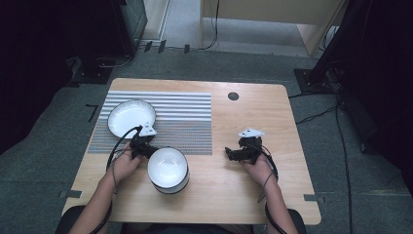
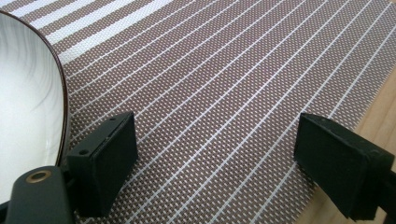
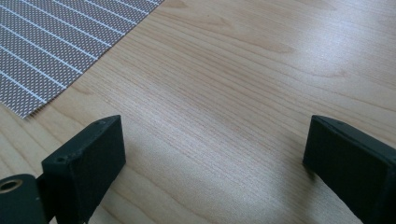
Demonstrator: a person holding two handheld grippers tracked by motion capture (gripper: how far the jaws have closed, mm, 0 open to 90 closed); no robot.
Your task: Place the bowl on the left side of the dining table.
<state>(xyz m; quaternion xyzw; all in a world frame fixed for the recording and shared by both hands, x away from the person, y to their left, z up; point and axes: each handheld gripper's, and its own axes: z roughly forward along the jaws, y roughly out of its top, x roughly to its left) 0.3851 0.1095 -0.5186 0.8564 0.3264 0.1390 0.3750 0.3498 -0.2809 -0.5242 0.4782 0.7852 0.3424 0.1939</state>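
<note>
The plate (image 1: 130, 117) lay on the mat's (image 1: 185, 122) far-left part, the bowl (image 1: 168, 168) on the table (image 1: 253, 185) just near the mat. My left tongs (image 1: 140, 145) hung open between them, my right tongs (image 1: 233, 155) open over bare wood. I judged a square, low approach to the plate's rim best.

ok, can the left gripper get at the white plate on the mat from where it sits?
Probably yes. The left gripper sits open right beside the plate, whose rim shows by its left finger, and nothing lies between them. The bowl is on its other side.
</note>
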